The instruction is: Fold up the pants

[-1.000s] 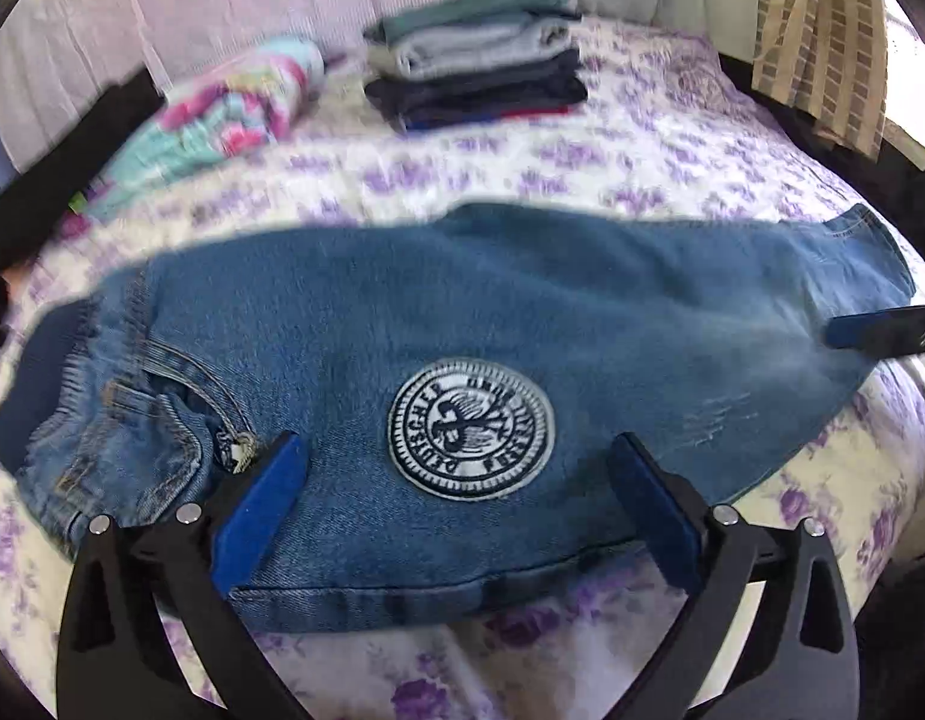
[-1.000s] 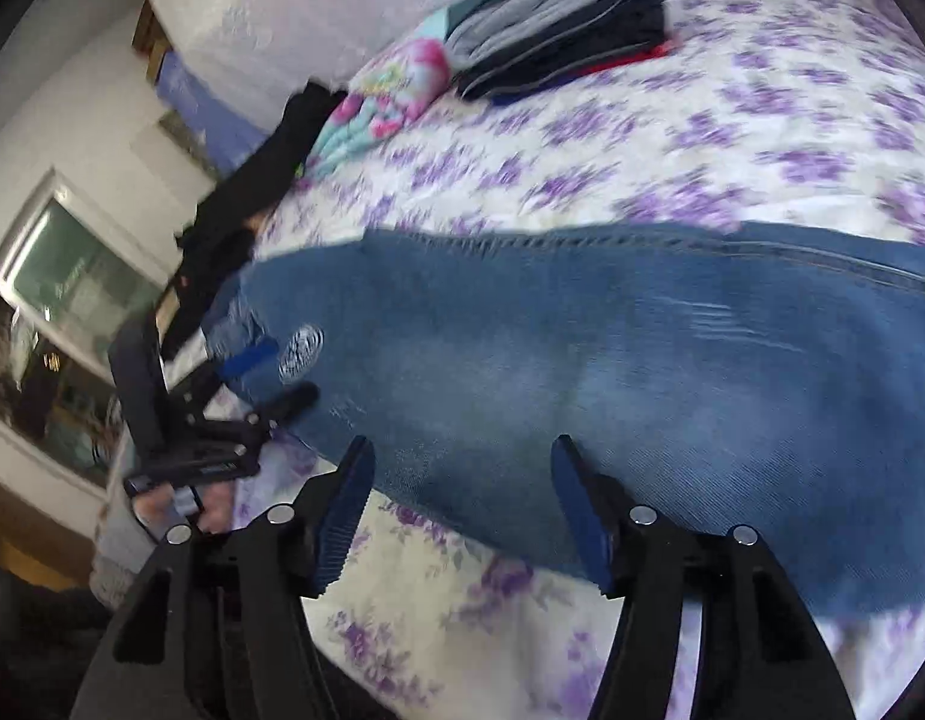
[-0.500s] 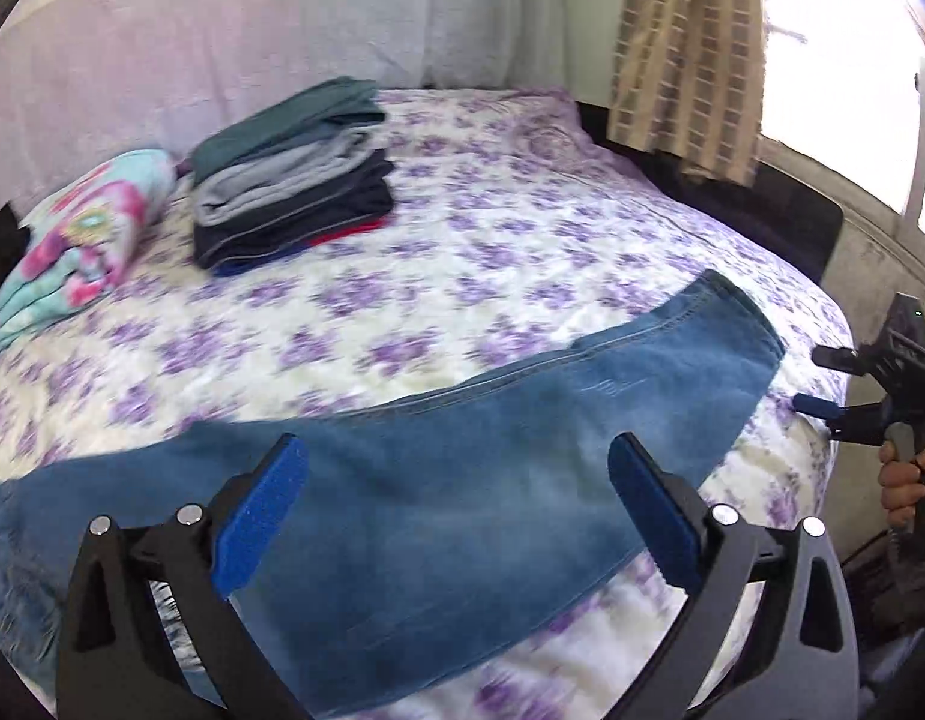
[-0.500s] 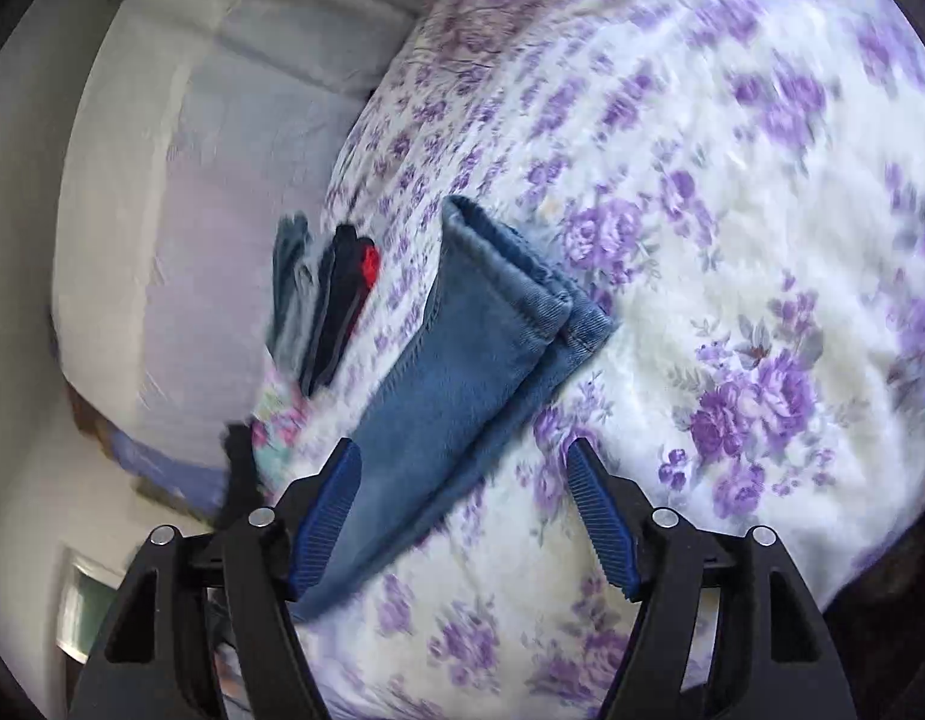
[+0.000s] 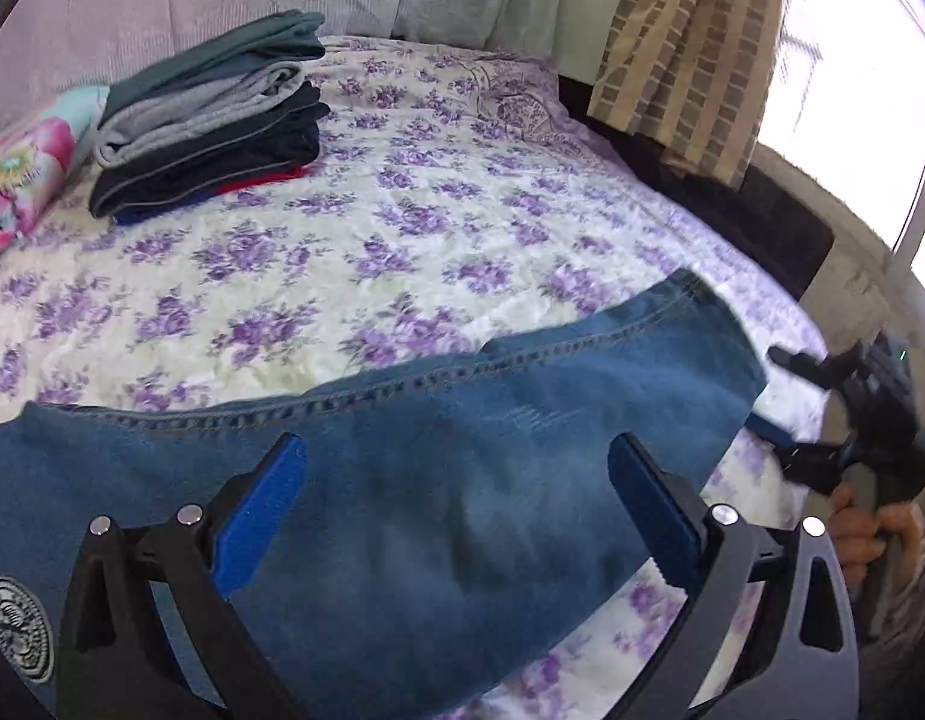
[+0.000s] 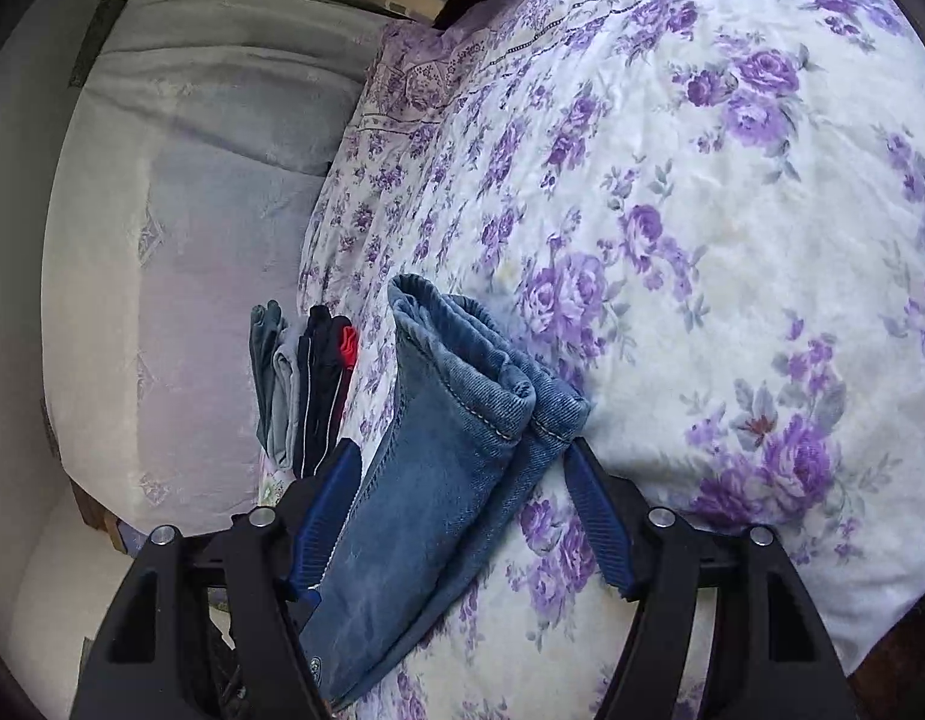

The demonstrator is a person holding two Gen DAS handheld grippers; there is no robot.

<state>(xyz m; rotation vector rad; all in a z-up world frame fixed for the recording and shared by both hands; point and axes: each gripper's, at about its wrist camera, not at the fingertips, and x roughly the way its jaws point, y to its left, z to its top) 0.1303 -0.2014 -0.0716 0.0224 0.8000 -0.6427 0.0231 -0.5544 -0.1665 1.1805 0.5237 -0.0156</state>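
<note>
Blue jeans [image 5: 402, 480] lie flat across the floral bedspread [image 5: 402, 210], legs together, with a round emblem patch [image 5: 18, 624] at the lower left. My left gripper [image 5: 456, 510] is open and hovers over the middle of the legs. My right gripper [image 6: 462, 504] is open, turned on its side, with its jaws on either side of the leg cuffs [image 6: 492, 372]. The right gripper also shows in the left wrist view [image 5: 822, 420] at the hem end.
A stack of folded clothes [image 5: 210, 120] sits at the far side of the bed, with a colourful floral bundle [image 5: 24, 168] to its left. A striped curtain [image 5: 690, 42] and a bright window are at the right. The bed edge runs close to the hems.
My left gripper swung from the waist and patch toward the lower legs. My right gripper moved from the mid-leg to the hems, turned sideways, and closed in on the cuffs.
</note>
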